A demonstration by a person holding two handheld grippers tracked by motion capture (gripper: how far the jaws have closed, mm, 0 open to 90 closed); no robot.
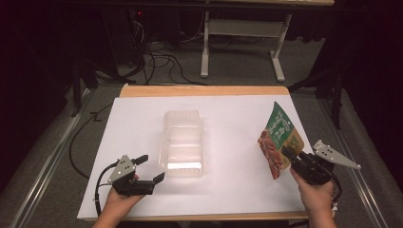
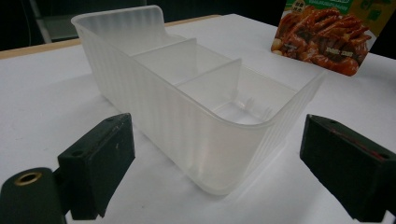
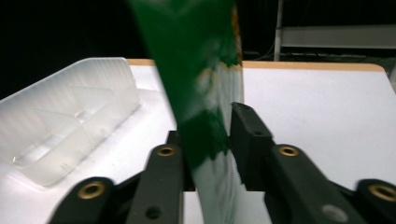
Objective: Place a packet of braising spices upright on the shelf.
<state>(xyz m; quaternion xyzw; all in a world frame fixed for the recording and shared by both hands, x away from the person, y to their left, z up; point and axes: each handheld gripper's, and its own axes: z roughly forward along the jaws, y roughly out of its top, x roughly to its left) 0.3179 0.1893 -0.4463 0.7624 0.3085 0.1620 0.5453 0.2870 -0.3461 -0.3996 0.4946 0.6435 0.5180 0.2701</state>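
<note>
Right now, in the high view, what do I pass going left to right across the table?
left gripper → clear divided container → snack pouch → right gripper, clamped on the pouch's lower corner.

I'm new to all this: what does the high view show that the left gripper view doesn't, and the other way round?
The high view alone shows both hands, the right gripper clamped on the pouch, the whole white table, and the floor with cables and a stand beyond. The left gripper view alone shows, up close, the dividers splitting the tray into compartments, with the left gripper open, one jaw to either side of the tray's near corner. Both show the tray, the pouch's printed food picture and the table.
</note>
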